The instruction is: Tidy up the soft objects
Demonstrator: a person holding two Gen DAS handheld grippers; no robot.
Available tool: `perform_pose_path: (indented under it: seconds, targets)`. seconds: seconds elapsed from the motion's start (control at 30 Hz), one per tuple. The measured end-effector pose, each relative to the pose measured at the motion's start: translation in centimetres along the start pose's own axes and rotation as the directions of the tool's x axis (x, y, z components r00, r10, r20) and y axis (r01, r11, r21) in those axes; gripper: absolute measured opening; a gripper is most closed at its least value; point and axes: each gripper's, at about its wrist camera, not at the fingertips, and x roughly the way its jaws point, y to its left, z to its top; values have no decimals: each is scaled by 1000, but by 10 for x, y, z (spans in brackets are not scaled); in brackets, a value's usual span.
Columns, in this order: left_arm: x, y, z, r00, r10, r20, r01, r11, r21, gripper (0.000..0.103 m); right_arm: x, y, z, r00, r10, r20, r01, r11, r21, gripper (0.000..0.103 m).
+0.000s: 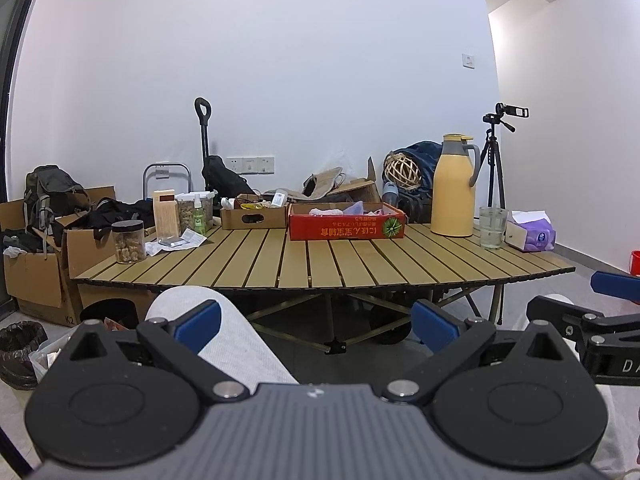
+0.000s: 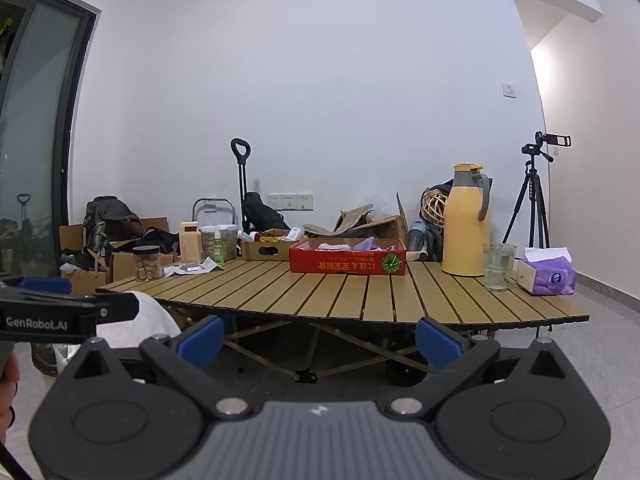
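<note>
Soft objects (image 2: pixel 347 245) heaped, pale pink and lilac

both views are evenly and fairly brightly lit with a cool cast, and a warm bright patch glares on the right wall (image 1: pixel 520 40) near the corner. shadows are soft, the deepest lying under the counter (image 2: pixel 360 292). the fisheye bends the door frame (image 2: pixel 68 120) and wall edges, darkens the corners, and focus stays sharp across the counter, with no motion blur.
</note>
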Motion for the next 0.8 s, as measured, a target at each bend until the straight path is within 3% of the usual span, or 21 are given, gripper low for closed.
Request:
perform_pose_path:
  seconds: [0.8]
  targets:
    - [-3, 1, 0, 1000, 5, 15, -5, 1000, -8, 103, 1, 0, 3, 1000, 12, 18, -12, 1000, -21, 103]
